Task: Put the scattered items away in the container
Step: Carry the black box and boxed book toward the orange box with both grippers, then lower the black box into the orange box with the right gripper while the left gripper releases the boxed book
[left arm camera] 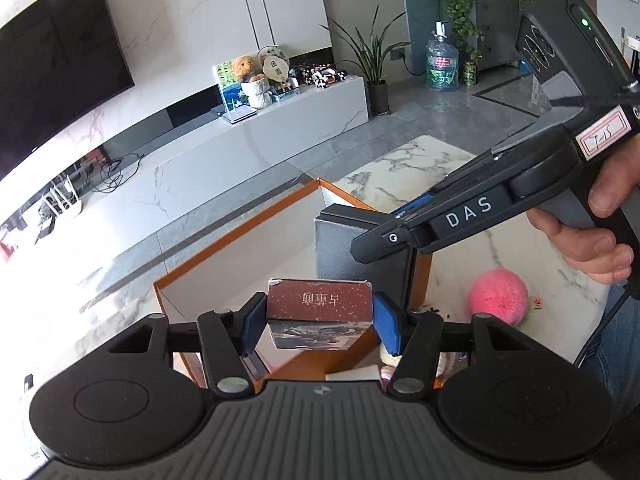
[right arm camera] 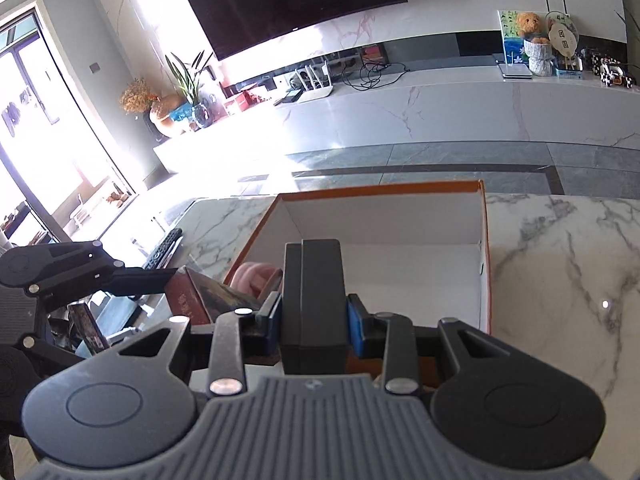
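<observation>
My left gripper [left arm camera: 318, 318] is shut on a dark red box [left arm camera: 320, 300] with pale characters on its top, held above the near wall of the orange box [left arm camera: 240, 236] with a white inside. My right gripper [right arm camera: 314, 322] is shut on a dark grey case [right arm camera: 314, 300], held upright over the orange box [right arm camera: 486, 264]. The left wrist view shows the same grey case [left arm camera: 344, 248] in the right gripper [left arm camera: 400, 236], to the right and beyond the red box. The right wrist view has the red box [right arm camera: 188, 300] and the left gripper [right arm camera: 140, 278] at the left.
A pink pompom [left arm camera: 498, 296] lies on the marble table [left arm camera: 400, 168] right of the orange box. A pink item [right arm camera: 256, 276] rests inside the box's near-left corner. A remote control [right arm camera: 164, 248] lies at the table's left edge. A person's hand [left arm camera: 592, 232] holds the right gripper.
</observation>
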Motion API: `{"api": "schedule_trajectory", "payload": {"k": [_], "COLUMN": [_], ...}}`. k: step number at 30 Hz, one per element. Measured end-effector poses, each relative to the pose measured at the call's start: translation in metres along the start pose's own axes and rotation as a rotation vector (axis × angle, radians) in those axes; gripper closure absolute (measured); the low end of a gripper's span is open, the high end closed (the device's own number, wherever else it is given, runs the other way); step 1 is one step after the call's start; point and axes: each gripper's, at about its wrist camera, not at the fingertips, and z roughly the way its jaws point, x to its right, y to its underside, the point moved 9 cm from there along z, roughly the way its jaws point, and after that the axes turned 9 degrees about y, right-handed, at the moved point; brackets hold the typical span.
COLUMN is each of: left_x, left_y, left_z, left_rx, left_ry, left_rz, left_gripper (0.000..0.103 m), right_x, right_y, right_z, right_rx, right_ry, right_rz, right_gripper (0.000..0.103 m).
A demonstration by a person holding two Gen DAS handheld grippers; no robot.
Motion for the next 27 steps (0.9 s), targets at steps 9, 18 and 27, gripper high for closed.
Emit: {"api": "schedule_trajectory", "payload": {"k": [9,18,27], "left_x": [-0.034,-0.050,-0.049], "left_y": [0.008,0.006,0.021], "left_z": [0.064,0.092,0.125], "left_rx": [-0.188,-0.197,-0.260], "left_ry": [0.041,0.152,0.208], "left_rz": [0.128,0.168,0.208], "left_gripper": [0.037,0.037,0.037], "right_x": [0.007,0.024,0.040], "right_y": [-0.033,-0.010,-0.012], "right_z": [0.063,0.131,0.136], "right_rx": [-0.020,-0.126,-0.135], "right_ry": [0.086,0.092,0.091], "right_rz": [0.003,0.084,0.115], "right_gripper": [0.067,0.067,0.067]}}
